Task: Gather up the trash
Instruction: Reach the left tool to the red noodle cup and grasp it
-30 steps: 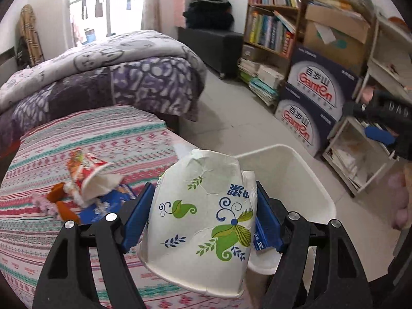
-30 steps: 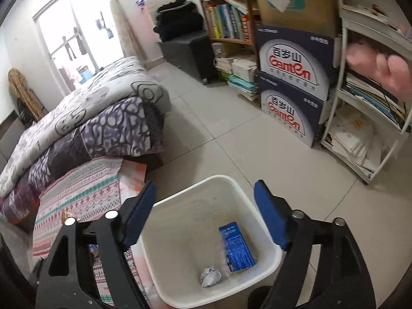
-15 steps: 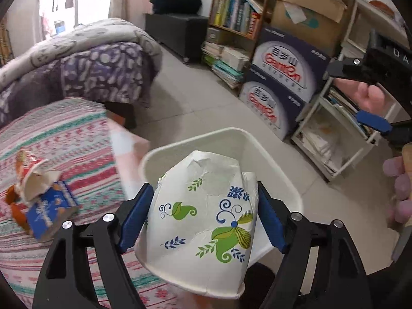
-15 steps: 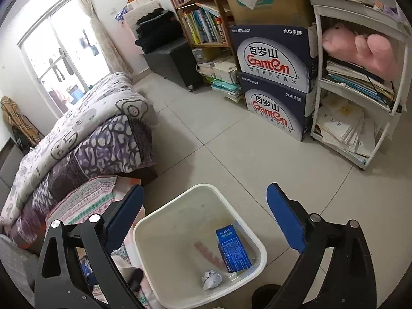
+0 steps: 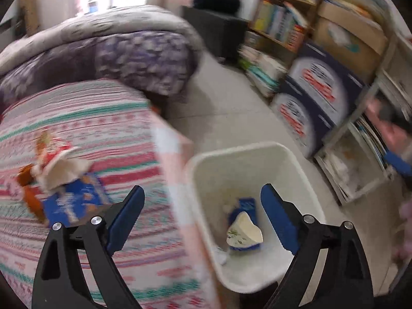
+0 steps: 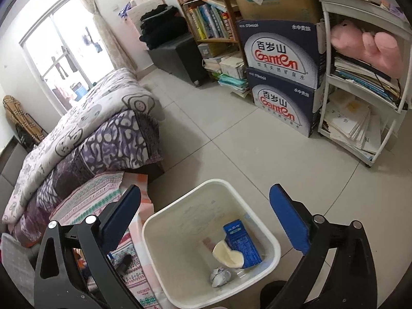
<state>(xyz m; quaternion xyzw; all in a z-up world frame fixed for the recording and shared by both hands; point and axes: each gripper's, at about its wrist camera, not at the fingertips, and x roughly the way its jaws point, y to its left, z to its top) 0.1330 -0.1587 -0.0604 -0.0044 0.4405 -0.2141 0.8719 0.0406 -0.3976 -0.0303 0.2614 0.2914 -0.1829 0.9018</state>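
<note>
**A:** Left wrist view's pretty blurry, but the left gripper (image 5: 202,200) has its blue-padded fingers spread wide with nothing between them. Straight below sits the white plastic square wastebasket (image 5: 303,180), and the crumpled white paper cup with green and blue leaf print (image 5: 243,233) is lying inside it on its side, leaning on a blue carton (image 5: 247,206).

**B:** Yep, right wrist view is much sharper. Right gripper (image 6: 204,215) is also wide open and empty, hanging above the same wastebasket (image 6: 159,265). From here you see the cup's (image 6: 228,255) cream inside, resting against the blue carton (image 6: 242,244), with a small grey crumpled foil ball (image 6: 220,276) just beside them on the bin floor.

**A:** What about the stuff that isn't binned? On my side there's a red and orange snack wrapper (image 5: 50,154) lying on a flat blue packet (image 5: 74,200), both on the pink, green and white striped bed cover (image 5: 108,128), left of the bin.

**B:** The cover (image 6: 103,193) shows in mine too, the bin sitting right up against its edge. Can't make out the wrappers though, the left finger blocks that bit.

**A:** Background: purple and white patterned quilt (image 5: 116,51), then bookshelves.

**B:** Same quilt (image 6: 97,128), plus two stacked navy Ganten water boxes (image 6: 280,82) and a white shelf rack (image 6: 360,95) with a pink plush toy (image 6: 365,46) on it.
</note>
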